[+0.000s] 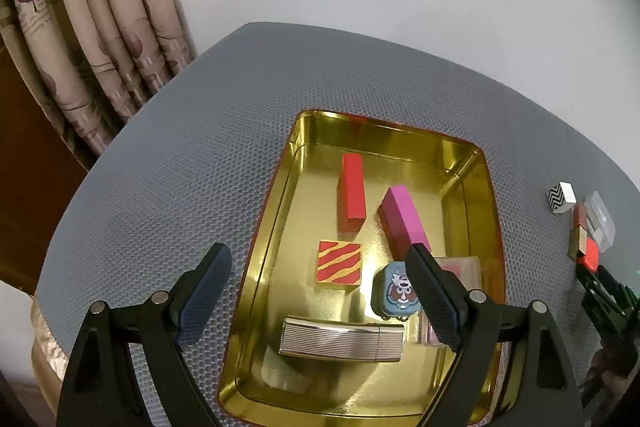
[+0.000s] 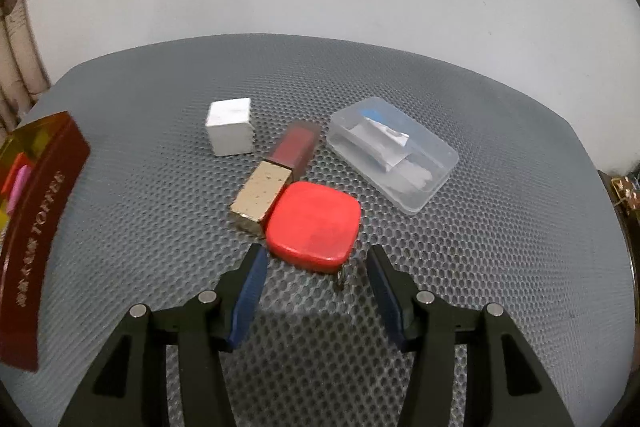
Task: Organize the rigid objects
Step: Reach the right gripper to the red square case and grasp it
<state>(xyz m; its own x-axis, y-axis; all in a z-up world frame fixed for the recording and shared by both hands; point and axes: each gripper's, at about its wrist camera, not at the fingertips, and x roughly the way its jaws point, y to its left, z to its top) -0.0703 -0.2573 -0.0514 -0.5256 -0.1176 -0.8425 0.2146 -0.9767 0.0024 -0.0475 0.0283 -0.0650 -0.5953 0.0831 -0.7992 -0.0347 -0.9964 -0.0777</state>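
**Red case between open jaws, tin already half filled**

The right gripper [image 2: 316, 259] is low over the grey honeycomb-pattern desk [image 2: 500, 267], its jaws wide open on both sides of the flat red rounded-square plastic case [image 2: 313, 227]. The jaws are not closed on it; both pads stand apart from its edges. A small metal part sticks out under the near edge of the case. The case touches the gold cap of the dark red lipstick tube [image 2: 280, 171], which lies diagonally beside it. Near them are the white cube block [image 2: 231, 127] and the clear plastic box with paper inside [image 2: 392, 153].

The left gripper [image 1: 320, 267] hangs over the gold rectangular metal tin [image 1: 486, 187] with jaws wide and holding nothing. In the tin lie the red wooden bar [image 1: 352, 193], the pink wooden bar [image 1: 404, 221], the red and yellow striped square block [image 1: 339, 263], the small blue cartoon tin [image 1: 394, 291] and the ribbed silver metal case [image 1: 342, 343].

The risks, as I judge them: the red case is thin and smooth, so a closing grip may slide over its rounded edge and let it fall. The left pad is close to the lipstick cap, so closing may push or pinch the tube. The tin is crowded at the near end, so a careless drop may land on other things.
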